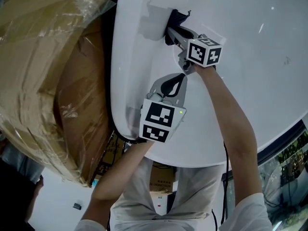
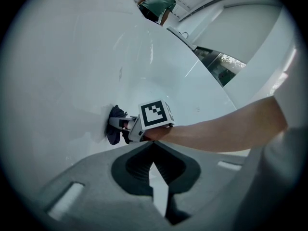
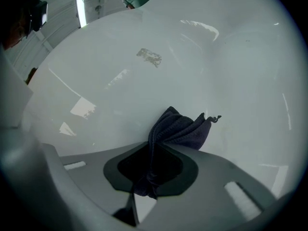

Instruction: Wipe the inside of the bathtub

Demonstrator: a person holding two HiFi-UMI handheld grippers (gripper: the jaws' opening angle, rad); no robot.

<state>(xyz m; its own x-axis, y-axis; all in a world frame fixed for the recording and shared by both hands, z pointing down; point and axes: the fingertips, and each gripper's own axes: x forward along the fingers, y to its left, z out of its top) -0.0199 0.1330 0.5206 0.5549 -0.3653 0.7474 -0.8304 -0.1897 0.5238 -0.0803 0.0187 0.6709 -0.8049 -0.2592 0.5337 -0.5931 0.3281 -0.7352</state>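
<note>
The right gripper [image 1: 172, 30] sat in the upper middle of the head view, its jaws clamped on a dark cloth [image 1: 175, 17]. The cloth bunched out past the jaw tips and was pressed against the white wall of the tub [image 1: 260, 57]. In the right gripper view the cloth [image 3: 180, 129] ran down between the jaws of the right gripper [image 3: 151, 146] and fanned out above them, touching the tub [image 3: 231, 61]. A faint grey smudge [image 3: 150, 57] showed on the wall higher up, well apart from the cloth.

The left gripper [image 1: 180, 78] was just below the right one in the head view, near the tub's rim. Its jaws were together with nothing between them. Its own view showed the jaw tips of the left gripper [image 2: 153, 150] meeting, with the right gripper [image 2: 118, 123] and the cloth [image 2: 114, 131] just above them at centre left, against the tub [image 2: 72, 71].

Wrapped cardboard [image 1: 48, 57] filled the left of the head view, beside the tub. A person [image 2: 159, 1] stood at the top edge of the left gripper view.
</note>
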